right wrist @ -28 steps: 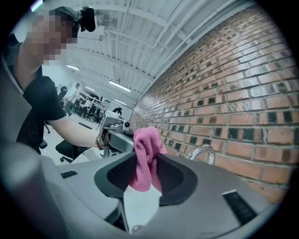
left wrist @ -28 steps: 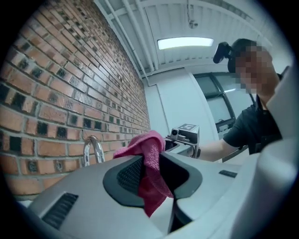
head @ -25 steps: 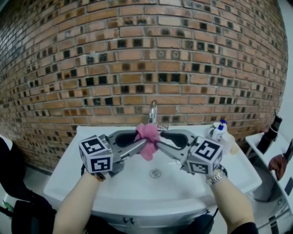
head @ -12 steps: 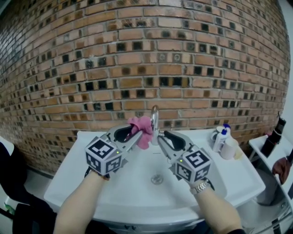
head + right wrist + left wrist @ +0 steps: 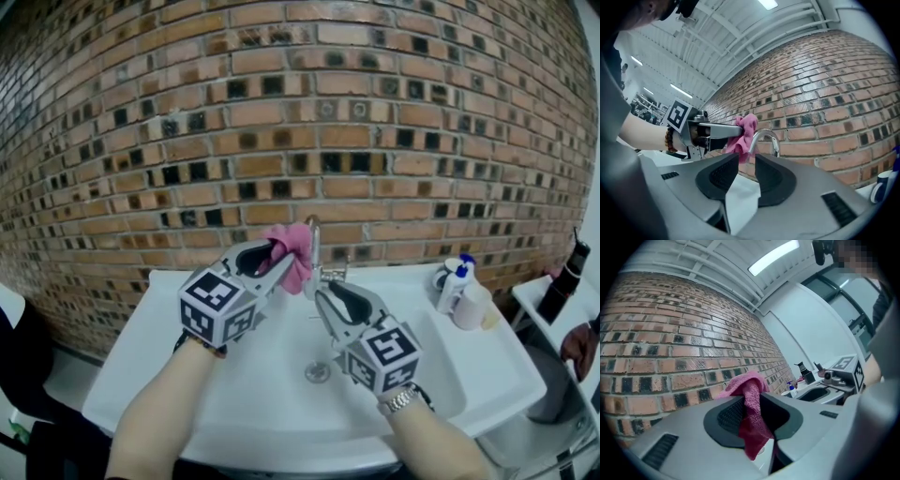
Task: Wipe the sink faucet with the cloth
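Observation:
A pink cloth [image 5: 294, 249] hangs from my left gripper [image 5: 281, 261], which is shut on it. The cloth rests against the left side of the chrome faucet [image 5: 314, 246], near the top of its curved spout. In the left gripper view the cloth [image 5: 751, 420] is pinched between the dark pads [image 5: 729, 414] and droops below them. My right gripper [image 5: 325, 296] sits just below and in front of the faucet, apart from it. Its jaws are closing with nothing between them. In the right gripper view the faucet [image 5: 767, 138] and cloth [image 5: 746, 129] stand beyond the tips of my right gripper [image 5: 746, 161].
The white sink [image 5: 469, 366] has a drain [image 5: 318, 372] in the basin under my right hand. A blue-capped bottle [image 5: 451, 279] and a cup [image 5: 470, 306] stand on its right rim. A brick wall [image 5: 309, 122] rises close behind. A dark bottle [image 5: 565, 272] stands on a side surface at the right.
My left gripper carried the cloth up from below the spout to the faucet's upper left side. My right gripper let go of the cloth, drew back to the left, and its jaws narrowed.

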The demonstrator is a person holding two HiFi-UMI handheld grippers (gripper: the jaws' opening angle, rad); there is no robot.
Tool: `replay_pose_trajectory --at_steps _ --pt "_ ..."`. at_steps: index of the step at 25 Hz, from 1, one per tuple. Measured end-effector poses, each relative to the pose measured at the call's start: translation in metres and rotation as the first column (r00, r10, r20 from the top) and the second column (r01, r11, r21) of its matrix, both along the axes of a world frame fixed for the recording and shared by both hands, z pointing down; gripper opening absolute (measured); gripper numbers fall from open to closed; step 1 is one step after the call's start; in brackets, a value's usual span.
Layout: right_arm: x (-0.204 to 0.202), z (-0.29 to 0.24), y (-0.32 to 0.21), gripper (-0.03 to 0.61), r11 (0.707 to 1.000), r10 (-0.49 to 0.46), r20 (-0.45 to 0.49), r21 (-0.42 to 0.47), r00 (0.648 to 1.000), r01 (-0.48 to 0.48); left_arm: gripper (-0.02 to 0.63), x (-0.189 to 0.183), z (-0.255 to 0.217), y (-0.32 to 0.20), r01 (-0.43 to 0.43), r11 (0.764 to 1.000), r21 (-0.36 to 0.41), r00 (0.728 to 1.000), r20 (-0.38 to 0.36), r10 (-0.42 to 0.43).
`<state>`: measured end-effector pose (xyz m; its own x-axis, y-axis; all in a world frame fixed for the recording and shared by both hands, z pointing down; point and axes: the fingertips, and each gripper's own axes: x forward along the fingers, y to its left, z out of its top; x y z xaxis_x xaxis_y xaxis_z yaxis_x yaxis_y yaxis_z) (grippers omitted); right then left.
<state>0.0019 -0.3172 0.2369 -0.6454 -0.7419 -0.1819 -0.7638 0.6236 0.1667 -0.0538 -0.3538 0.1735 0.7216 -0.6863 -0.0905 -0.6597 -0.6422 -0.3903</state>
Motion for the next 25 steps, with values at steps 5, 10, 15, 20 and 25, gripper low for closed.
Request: replay_pose_trajectory --at_steps 5,10,15,20,25 --pt "-0.005 0.006 0.004 0.115 1.0 0.004 -0.034 -0.01 0.999 -0.005 0.11 0.005 -0.008 -0.014 0.012 1.0 0.0 1.0 -0.001 -0.012" --pt "0.004 0.008 0.001 0.115 0.997 0.04 -0.022 -0.059 0.999 -0.041 0.11 0.007 -0.018 -0.028 0.014 1.0 -0.008 1.0 -0.022 -0.015" --pt "0.006 0.007 -0.002 0.115 0.998 0.05 0.014 -0.043 0.999 -0.049 0.109 0.009 -0.026 -0.043 0.016 1.0 -0.014 0.999 -0.038 -0.017" --pt "0.006 0.003 0.0 0.115 0.998 0.047 0.013 -0.044 0.999 -0.046 0.109 0.011 -0.032 -0.056 0.016 1.0 -0.023 0.998 -0.053 -0.018" --pt "0.008 0.0 0.001 0.115 0.998 0.048 0.029 -0.04 0.998 -0.047 0.107 0.013 -0.033 -0.071 0.019 0.999 -0.043 0.997 -0.076 -0.022"
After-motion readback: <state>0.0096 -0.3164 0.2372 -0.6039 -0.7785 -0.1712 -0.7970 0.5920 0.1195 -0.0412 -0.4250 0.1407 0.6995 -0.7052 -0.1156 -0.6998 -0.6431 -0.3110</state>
